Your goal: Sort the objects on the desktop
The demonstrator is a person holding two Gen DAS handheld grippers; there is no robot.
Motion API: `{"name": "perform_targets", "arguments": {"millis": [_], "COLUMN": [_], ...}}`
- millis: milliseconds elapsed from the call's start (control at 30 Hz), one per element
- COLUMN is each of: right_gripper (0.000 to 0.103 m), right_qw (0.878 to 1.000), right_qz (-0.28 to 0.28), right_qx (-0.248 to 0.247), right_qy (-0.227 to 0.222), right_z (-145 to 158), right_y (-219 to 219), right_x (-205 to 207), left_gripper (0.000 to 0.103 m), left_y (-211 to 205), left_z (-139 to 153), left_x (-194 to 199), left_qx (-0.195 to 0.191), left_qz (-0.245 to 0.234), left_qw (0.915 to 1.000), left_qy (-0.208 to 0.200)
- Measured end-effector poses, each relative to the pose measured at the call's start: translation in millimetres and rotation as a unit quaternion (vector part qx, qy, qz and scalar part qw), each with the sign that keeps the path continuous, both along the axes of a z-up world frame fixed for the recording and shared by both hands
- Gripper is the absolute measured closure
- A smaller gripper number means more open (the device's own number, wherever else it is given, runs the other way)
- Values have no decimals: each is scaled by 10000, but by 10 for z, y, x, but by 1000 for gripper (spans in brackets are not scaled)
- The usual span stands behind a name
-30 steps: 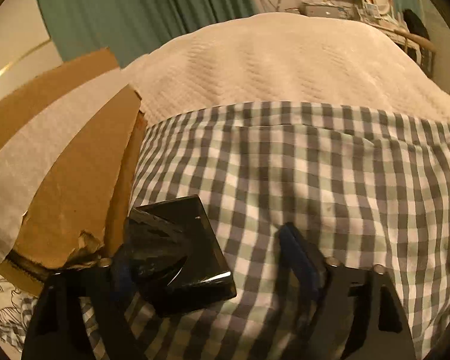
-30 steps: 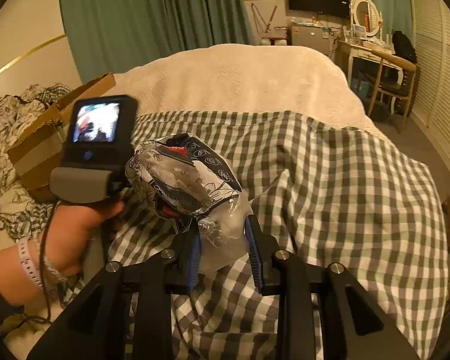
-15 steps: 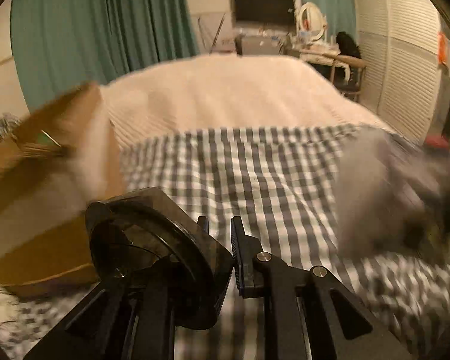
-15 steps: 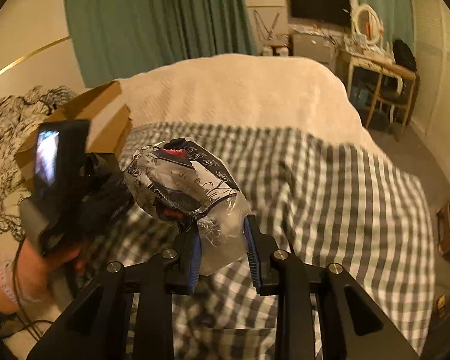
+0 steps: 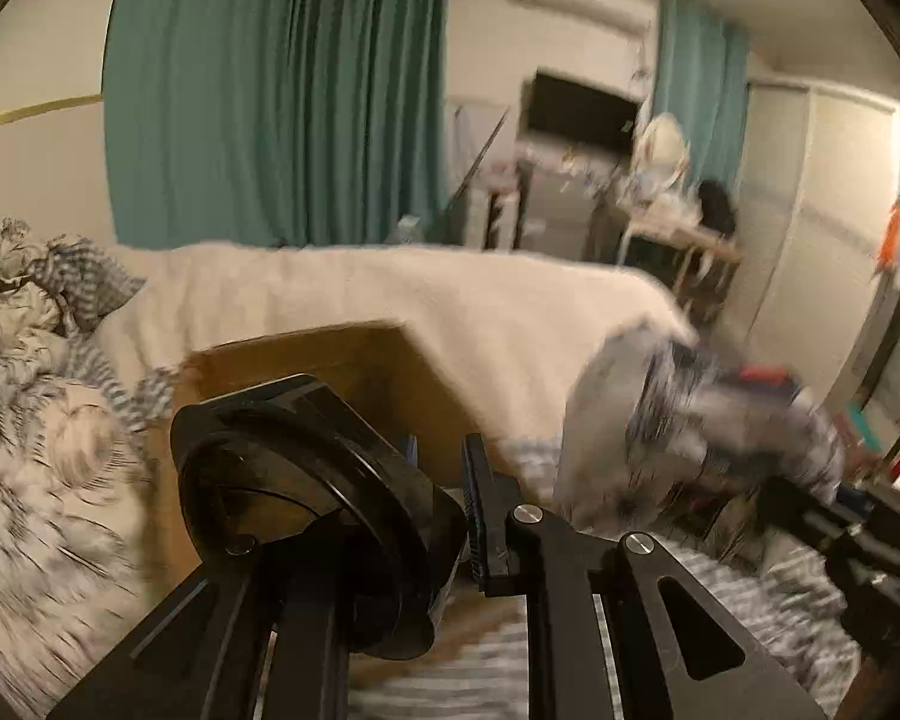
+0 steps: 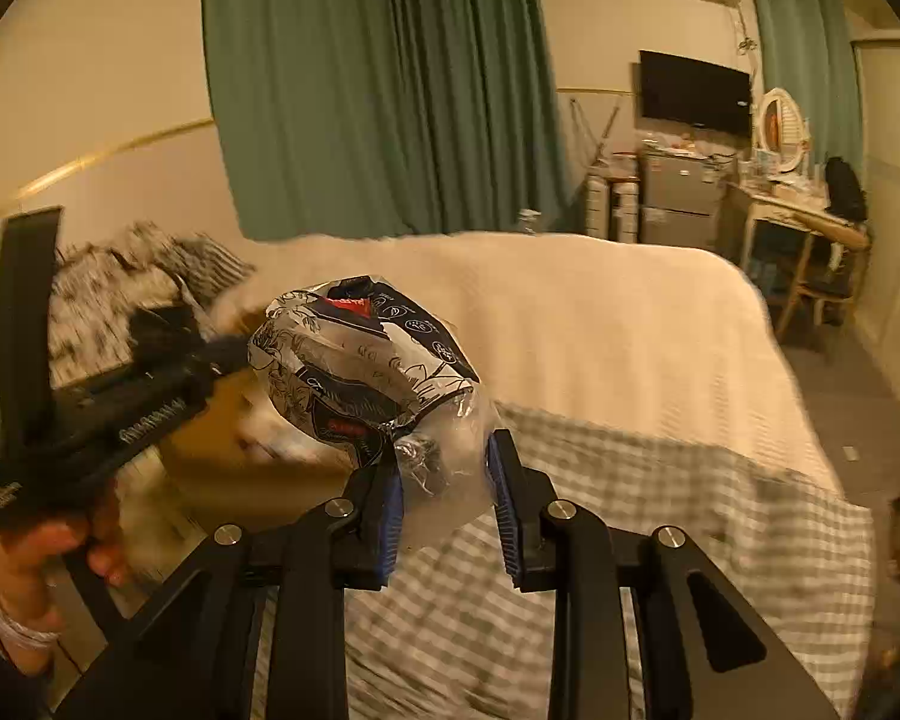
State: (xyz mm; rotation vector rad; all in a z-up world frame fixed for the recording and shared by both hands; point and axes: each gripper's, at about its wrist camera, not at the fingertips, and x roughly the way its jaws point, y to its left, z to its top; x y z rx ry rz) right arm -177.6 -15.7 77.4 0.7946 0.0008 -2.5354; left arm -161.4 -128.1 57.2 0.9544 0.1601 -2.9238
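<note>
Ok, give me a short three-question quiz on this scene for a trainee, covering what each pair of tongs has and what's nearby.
1. True or false: the left tongs are empty.
2. What do the right tongs hold? A) a mug B) a clear plastic bag of printed items C) a book
3. Fill in: beyond the dark square dish lies a brown ____ box.

Key: 1 false, they grip the dish. 2 B. 3 cardboard.
</note>
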Motion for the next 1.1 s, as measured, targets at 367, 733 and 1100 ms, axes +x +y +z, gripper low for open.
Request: {"name": "perform_targets", "arguments": {"millis": [367, 733, 1100], "right_gripper": [17, 6, 4], "right_qw": [9950, 9870, 9847], "right_qz": [-926, -1596, -1724], "right_qx": [-374, -211, 222], "right_qy": [76, -7, -135], "right_z": [-431, -388, -415], "right_y": [-783, -651, -713], "right_x": [-290, 9, 100], "left_gripper": [0, 0, 0], "left_y": [-614, -634, -757], "left_z": [-502, -256, -231], "left_x": [7, 326, 341], "left_qx": [52, -8, 304], "left_qz": [20, 199, 708], "left_qw": [9988, 9976, 9965], "left_qy": [493, 670, 338]}}
